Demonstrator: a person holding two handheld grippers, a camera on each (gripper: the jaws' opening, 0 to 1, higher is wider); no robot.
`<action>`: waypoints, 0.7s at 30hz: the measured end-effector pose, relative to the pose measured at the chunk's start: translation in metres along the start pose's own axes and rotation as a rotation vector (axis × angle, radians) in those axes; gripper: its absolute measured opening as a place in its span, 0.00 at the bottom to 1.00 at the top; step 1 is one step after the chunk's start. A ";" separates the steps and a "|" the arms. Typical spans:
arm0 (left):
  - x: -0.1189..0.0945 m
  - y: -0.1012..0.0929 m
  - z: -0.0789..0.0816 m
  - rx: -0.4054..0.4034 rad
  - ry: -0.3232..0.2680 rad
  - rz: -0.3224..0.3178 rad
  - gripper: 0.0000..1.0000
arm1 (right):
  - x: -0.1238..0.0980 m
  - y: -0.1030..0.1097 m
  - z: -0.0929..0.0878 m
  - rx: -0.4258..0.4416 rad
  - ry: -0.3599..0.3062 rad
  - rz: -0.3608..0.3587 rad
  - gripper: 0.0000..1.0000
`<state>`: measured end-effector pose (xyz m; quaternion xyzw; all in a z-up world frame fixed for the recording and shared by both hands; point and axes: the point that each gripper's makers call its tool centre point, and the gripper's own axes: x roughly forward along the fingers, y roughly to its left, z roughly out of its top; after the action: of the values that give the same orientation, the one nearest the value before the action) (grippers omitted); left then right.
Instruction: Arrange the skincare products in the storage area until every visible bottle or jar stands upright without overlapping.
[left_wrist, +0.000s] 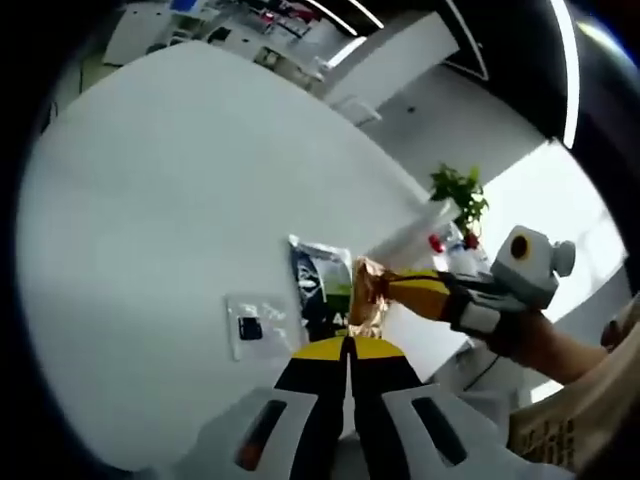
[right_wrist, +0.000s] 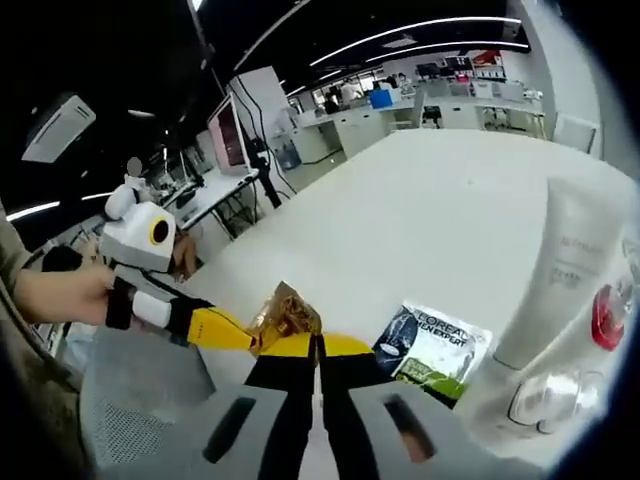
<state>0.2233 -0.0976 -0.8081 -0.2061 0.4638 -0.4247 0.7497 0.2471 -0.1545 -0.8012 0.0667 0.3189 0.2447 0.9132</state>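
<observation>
A potted green plant (left_wrist: 459, 193) beyond the white table (left_wrist: 170, 230), desks with monitors (right_wrist: 228, 135) behind.

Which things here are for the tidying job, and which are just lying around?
For the job: white tube, red-capped bottle, clear-lidded jar, L'Oreal sachet, gold packet, all on the white table.

Just lying about: potted plant, computer monitor, grey mesh chair.
</observation>
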 end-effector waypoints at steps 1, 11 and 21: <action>0.002 0.002 0.000 -0.002 0.004 0.003 0.00 | 0.003 -0.002 -0.001 -0.001 0.004 -0.008 0.02; 0.019 0.025 0.009 -0.032 0.021 0.021 0.00 | 0.037 -0.021 -0.002 -0.188 0.053 -0.092 0.05; 0.033 0.054 0.026 -0.037 0.029 0.058 0.00 | 0.071 -0.035 0.004 -0.225 0.034 -0.106 0.01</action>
<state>0.2770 -0.0971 -0.8511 -0.2001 0.4880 -0.3971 0.7511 0.3116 -0.1501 -0.8467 -0.0570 0.3078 0.2315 0.9211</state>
